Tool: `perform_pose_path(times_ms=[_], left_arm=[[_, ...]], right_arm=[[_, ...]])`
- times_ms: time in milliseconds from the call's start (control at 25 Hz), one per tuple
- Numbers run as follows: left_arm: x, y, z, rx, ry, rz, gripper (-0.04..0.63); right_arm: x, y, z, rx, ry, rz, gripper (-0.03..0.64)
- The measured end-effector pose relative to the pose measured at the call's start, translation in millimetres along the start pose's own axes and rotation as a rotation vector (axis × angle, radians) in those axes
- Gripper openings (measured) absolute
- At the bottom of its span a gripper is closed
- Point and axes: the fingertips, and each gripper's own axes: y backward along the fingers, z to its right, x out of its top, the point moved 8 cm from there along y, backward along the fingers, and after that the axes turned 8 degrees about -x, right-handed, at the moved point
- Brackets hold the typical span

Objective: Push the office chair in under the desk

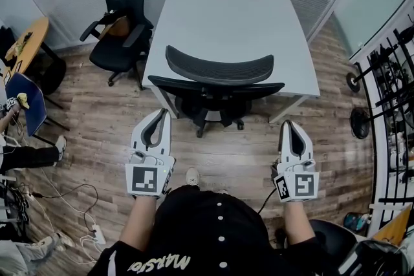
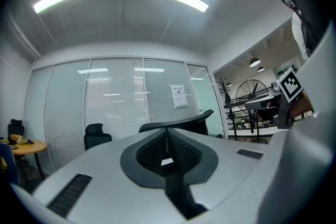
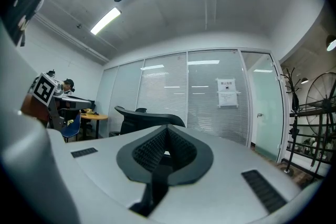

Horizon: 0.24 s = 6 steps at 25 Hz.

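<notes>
A black mesh-backed office chair (image 1: 218,71) stands at the near edge of the white desk (image 1: 226,16), its seat tucked under the top and its curved backrest facing me. My left gripper (image 1: 163,114) is shut and empty, its tips just short of the chair's left armrest. On the other side, my right gripper (image 1: 288,125) is shut too, holding nothing, a little to the right of the chair. The chair's backrest (image 2: 181,122) rises just beyond the closed jaws in the left gripper view, and the backrest (image 3: 149,118) shows likewise in the right gripper view.
A second black office chair (image 1: 119,16) stands at the desk's left side. A round wooden table (image 1: 29,42) and a blue chair (image 1: 26,100) are at far left, with cables (image 1: 58,194) on the wood floor. Bicycles and racks (image 1: 388,87) line the right wall. Glass partitions stand behind the desk.
</notes>
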Motion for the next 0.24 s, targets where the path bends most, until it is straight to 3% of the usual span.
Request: perform_pose_path(times_ms=[240], left_arm=[[-2.7, 0.7, -1.0, -0.009, 0.002, -0.002, 0.025]], right_arm=[[0.2, -2.0, -0.9, -0.003, -0.002, -0.003, 0.028]])
